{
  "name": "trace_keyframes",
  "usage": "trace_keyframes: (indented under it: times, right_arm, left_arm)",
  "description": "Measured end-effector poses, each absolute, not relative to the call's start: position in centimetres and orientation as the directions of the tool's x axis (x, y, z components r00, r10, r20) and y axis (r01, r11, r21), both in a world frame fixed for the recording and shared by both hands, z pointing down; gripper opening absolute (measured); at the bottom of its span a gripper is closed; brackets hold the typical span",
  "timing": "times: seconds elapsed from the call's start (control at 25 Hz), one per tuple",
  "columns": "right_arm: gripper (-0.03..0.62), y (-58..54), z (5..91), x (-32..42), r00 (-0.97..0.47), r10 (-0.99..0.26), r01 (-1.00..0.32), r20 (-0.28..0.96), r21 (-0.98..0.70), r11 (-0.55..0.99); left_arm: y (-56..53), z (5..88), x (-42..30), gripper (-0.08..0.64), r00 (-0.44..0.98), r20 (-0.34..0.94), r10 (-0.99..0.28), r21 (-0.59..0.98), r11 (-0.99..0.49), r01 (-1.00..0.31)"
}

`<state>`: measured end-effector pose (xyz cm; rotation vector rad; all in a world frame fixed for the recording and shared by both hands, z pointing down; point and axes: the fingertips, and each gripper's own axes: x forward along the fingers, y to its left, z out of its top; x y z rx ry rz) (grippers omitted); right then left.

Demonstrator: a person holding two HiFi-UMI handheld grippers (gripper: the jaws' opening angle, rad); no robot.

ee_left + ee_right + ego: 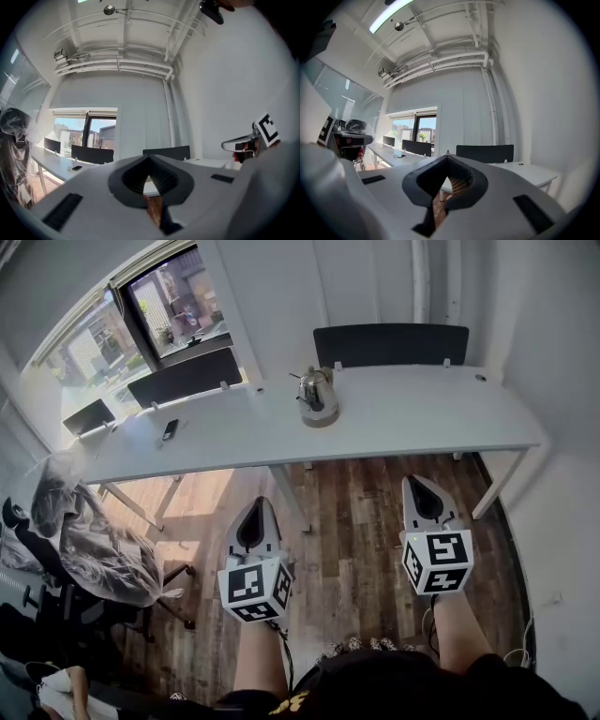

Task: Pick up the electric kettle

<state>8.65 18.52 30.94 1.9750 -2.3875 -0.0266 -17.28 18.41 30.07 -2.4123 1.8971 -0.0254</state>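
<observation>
The electric kettle (317,395), shiny steel on a round base, stands on the long white table (422,413) near its middle. Both grippers are held level over the wooden floor, short of the table's front edge. My left gripper (259,505) is below and left of the kettle, and its jaws meet at the tip with nothing between them. My right gripper (413,482) is to the kettle's lower right, likewise shut and empty. In the left gripper view my left gripper (149,158) hides the kettle. In the right gripper view only a small knob shows above my right gripper (447,158).
Two black chair backs (390,343) stand behind the table. A dark phone (170,428) lies on the table's left part. An office chair draped in clear plastic (89,531) stands at the left. White table legs (497,486) come down near the right gripper. The window (173,301) is far left.
</observation>
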Motion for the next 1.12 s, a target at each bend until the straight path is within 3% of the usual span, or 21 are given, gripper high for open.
trace_keyframes:
  times: [1.12]
  right_arm:
    - [0.008,16.4,31.6,11.8,-0.304,-0.952,-0.95,0.022,0.063,0.305]
  left_arm:
    - [18.0,31.4,-12.1,-0.003,0.21,-0.008,-0.978,0.0,-0.21,-0.978]
